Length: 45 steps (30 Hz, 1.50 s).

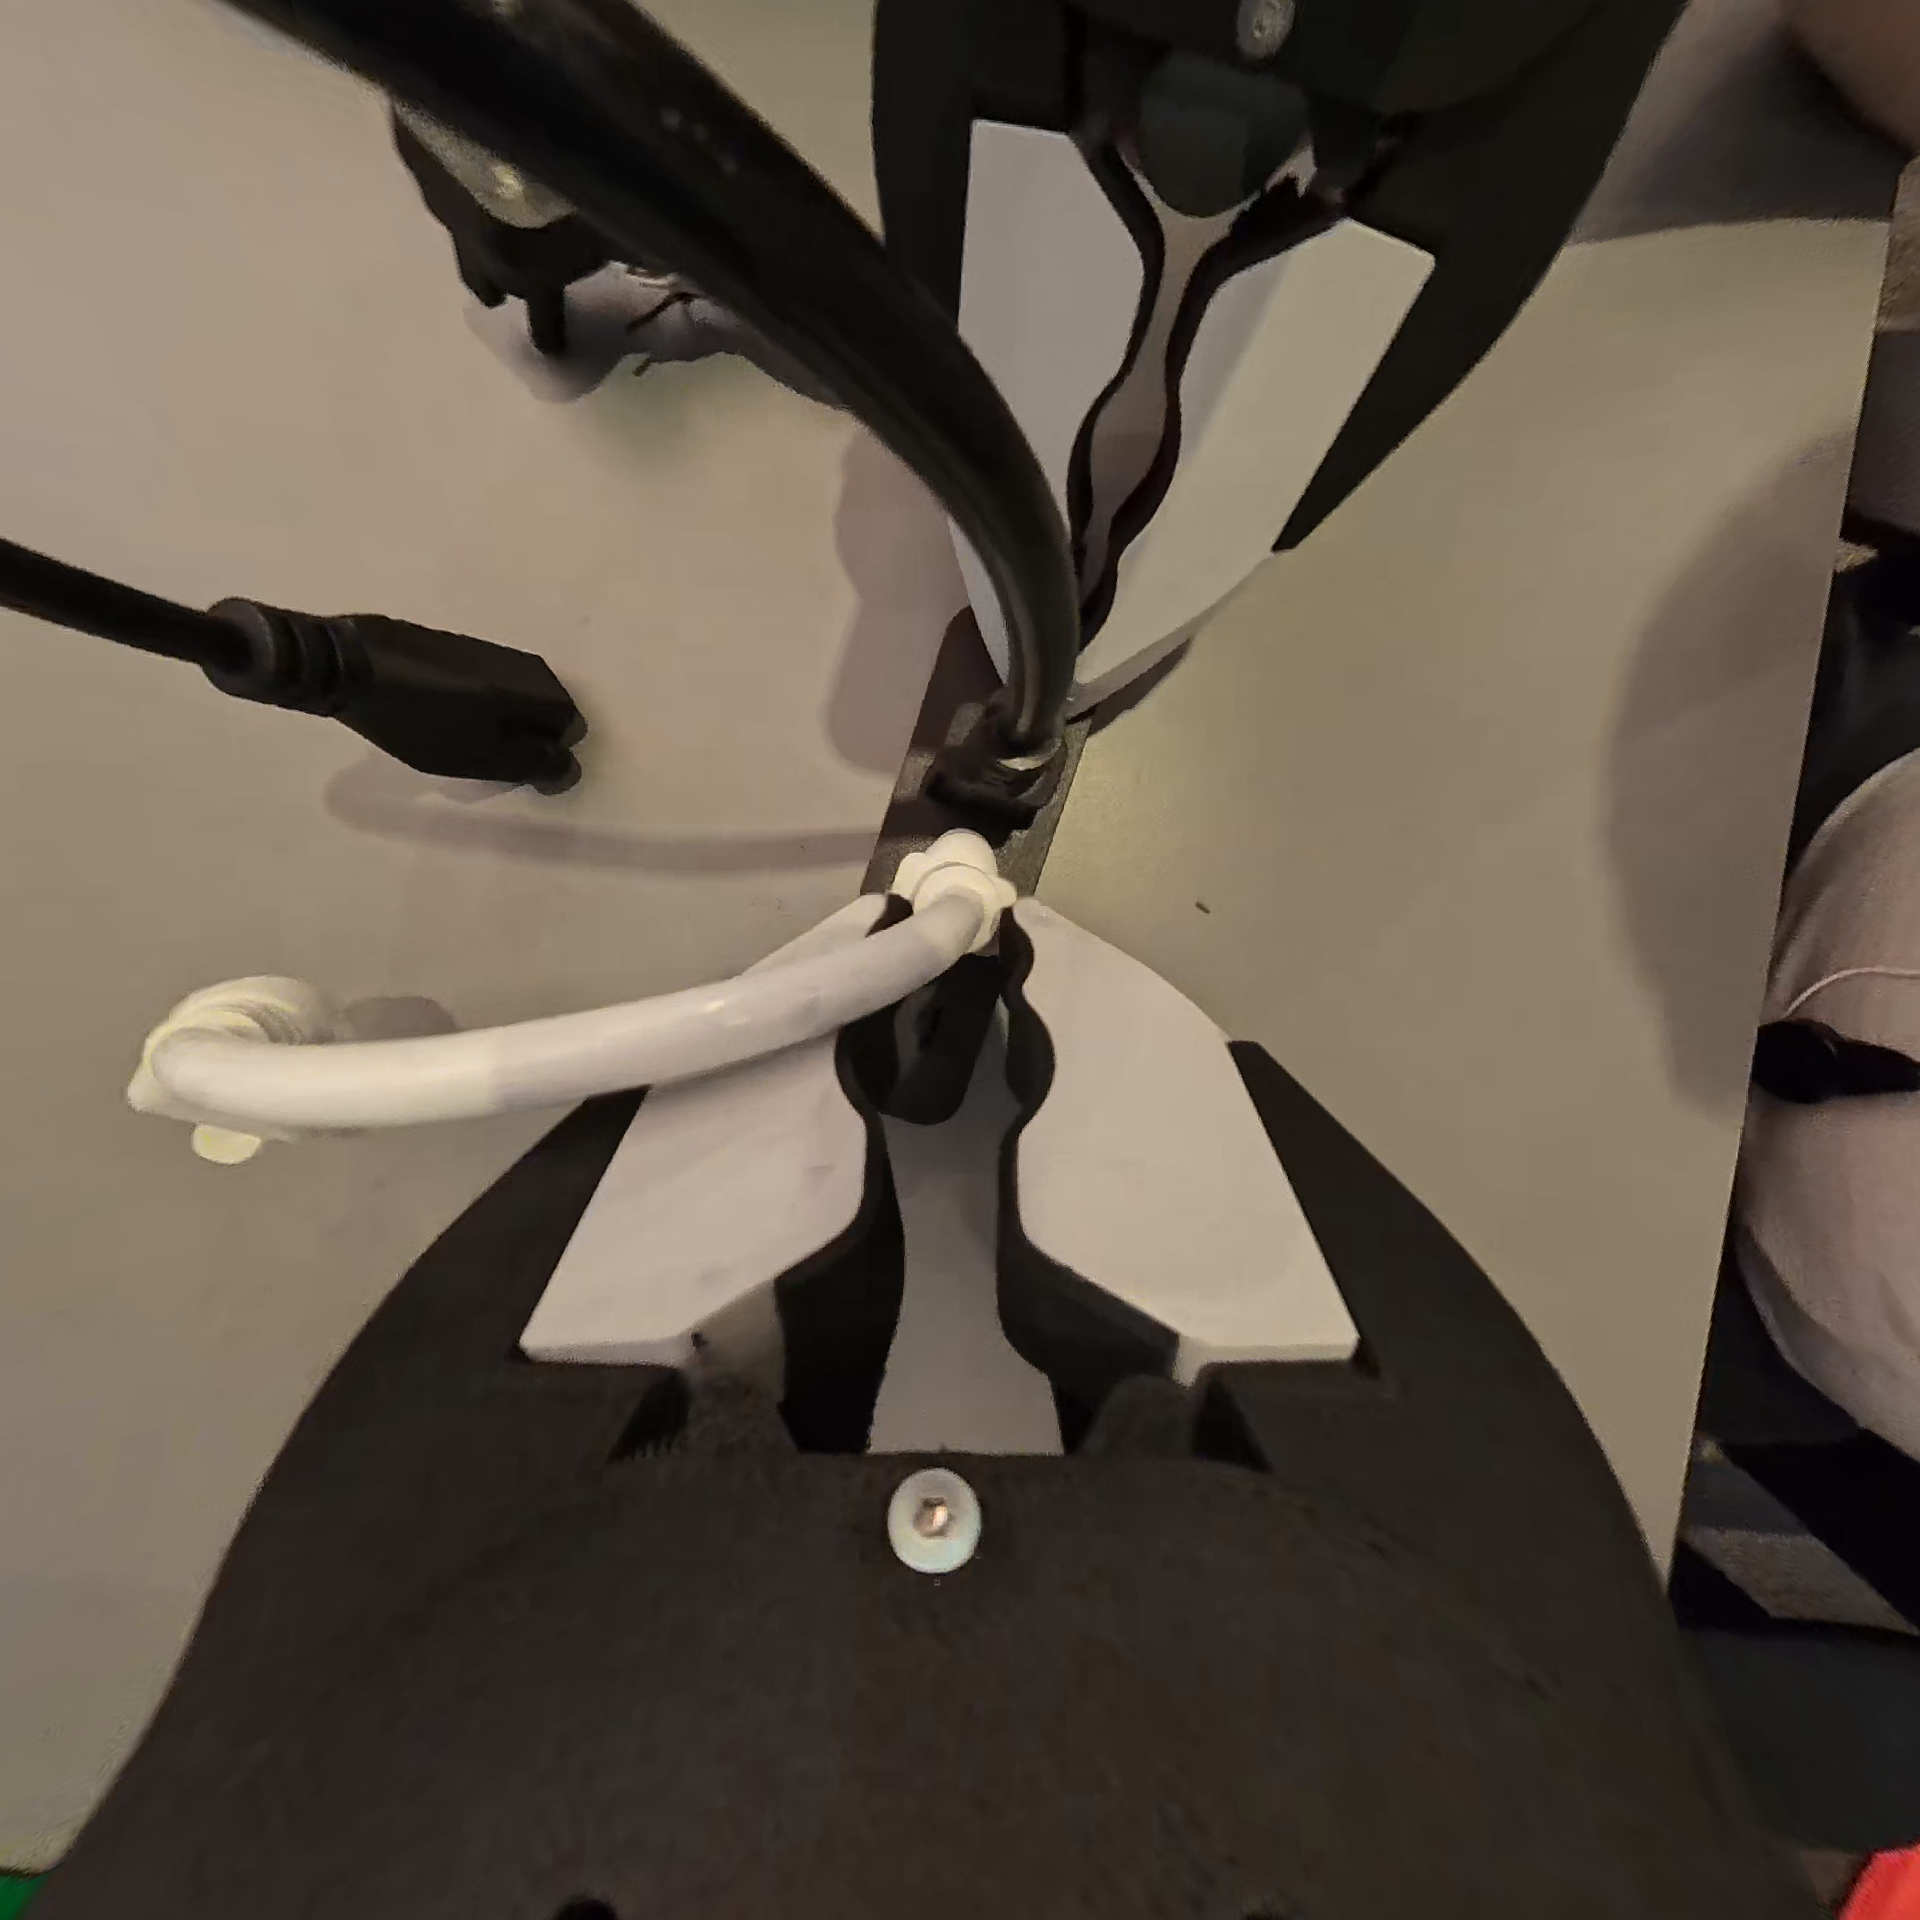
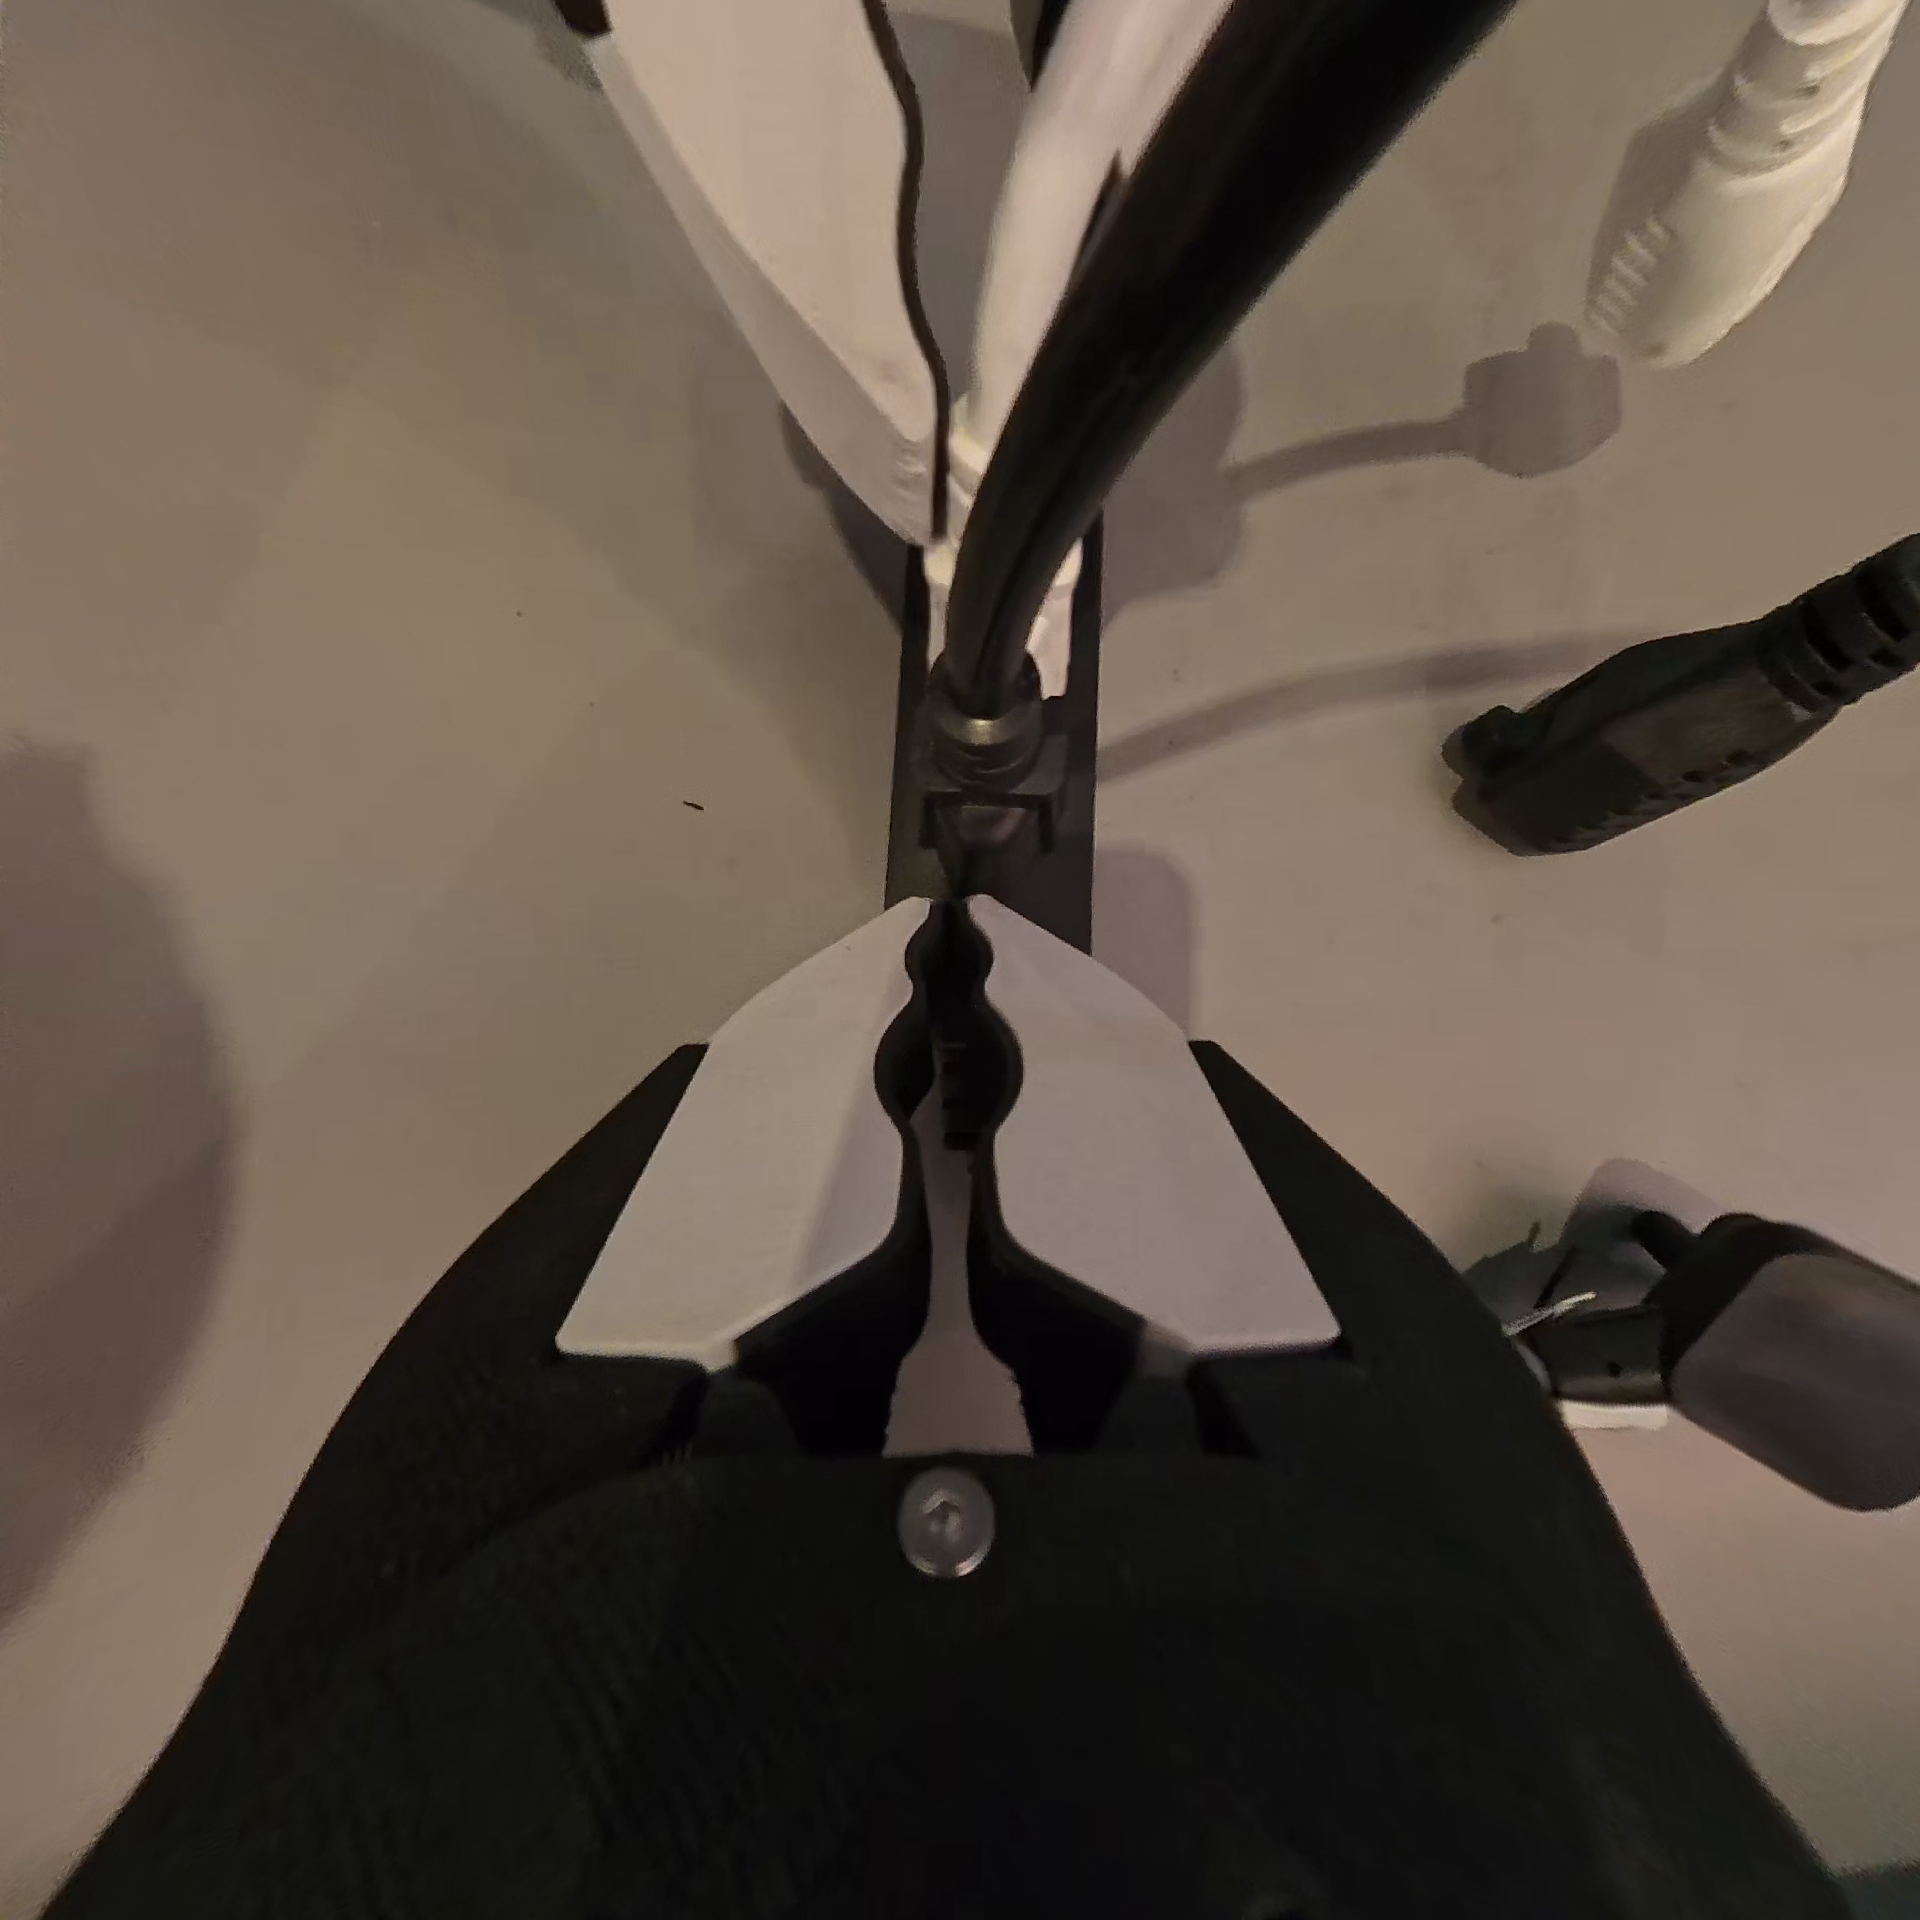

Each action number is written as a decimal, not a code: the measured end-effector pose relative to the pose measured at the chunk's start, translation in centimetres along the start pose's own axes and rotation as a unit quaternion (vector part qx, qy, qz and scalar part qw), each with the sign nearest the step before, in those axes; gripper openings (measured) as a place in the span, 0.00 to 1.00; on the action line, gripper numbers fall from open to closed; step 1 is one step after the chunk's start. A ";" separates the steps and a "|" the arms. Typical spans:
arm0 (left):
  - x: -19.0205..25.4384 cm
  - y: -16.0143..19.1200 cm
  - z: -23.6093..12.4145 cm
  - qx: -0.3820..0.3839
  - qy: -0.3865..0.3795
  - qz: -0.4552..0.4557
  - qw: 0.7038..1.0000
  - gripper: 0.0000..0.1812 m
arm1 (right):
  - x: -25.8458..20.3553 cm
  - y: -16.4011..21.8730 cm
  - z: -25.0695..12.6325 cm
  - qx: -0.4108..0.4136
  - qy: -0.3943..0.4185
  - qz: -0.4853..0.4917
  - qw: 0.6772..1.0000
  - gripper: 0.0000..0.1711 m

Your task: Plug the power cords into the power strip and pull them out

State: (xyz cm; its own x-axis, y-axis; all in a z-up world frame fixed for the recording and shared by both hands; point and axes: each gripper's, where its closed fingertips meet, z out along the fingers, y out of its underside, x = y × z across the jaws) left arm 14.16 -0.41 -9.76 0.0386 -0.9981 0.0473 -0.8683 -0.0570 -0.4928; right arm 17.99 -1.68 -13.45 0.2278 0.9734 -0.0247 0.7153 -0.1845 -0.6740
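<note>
A narrow black power strip [image 1: 1049,821] lies on the pale table between my two grippers, which face each other. My left gripper [image 1: 951,935] is shut on its near end. A white cord's plug [image 1: 951,871] and a thick black cord's plug [image 1: 1013,764] sit in the strip. My right gripper [image 1: 1081,623] comes from the far side, closed at the strip's other end. In the right wrist view my right gripper [image 2: 954,909] is shut on a thin black part of the strip [image 2: 1075,883], just before the black plug [image 2: 982,727]. The left gripper [image 2: 940,520] is opposite.
A loose black cord connector [image 1: 447,707] lies to the left, also in the right wrist view [image 2: 1662,748]. The white cord's free end [image 1: 229,1039] lies near it and also shows in the right wrist view [image 2: 1714,208]. Another black plug [image 2: 1745,1320] lies at the right. The table edge [image 1: 1860,727] is at the right, a person beyond. The gap from one gripper's tips to the other's is roughly 6 cm.
</note>
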 end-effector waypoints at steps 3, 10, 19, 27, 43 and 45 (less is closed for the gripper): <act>-0.3 -0.3 0.1 0.009 -0.005 -0.021 1.000 0.08 | 0.0 0.0 0.0 -0.005 -0.002 0.001 1.000 0.01; -0.5 -0.3 0.3 -0.018 -0.005 0.037 0.999 0.08 | -0.1 0.0 0.1 -0.013 -0.009 0.006 1.000 0.02; -0.5 -0.3 0.4 -0.058 -0.001 0.063 0.996 0.08 | -0.2 0.0 0.1 -0.024 -0.008 0.001 1.000 0.02; -0.5 -0.2 0.5 -0.089 0.004 0.084 0.992 0.08 | -0.3 0.0 0.2 -0.050 -0.010 -0.004 0.999 0.02; -0.3 0.0 0.6 -0.032 -0.017 0.090 0.995 0.08 | -0.6 0.0 0.2 -0.051 -0.016 -0.001 0.999 0.01; -0.3 -0.1 0.6 -0.009 -0.016 0.084 0.996 0.08 | -0.6 0.0 0.2 -0.052 -0.016 -0.002 0.999 0.01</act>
State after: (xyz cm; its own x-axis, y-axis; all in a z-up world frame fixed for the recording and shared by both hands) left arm 14.52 -0.13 -10.31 -0.0927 -0.9938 -0.0613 -0.8729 0.1107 -0.4751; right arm 17.68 -2.21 -13.57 0.2056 0.9775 -0.0471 0.7807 -0.1928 -0.5945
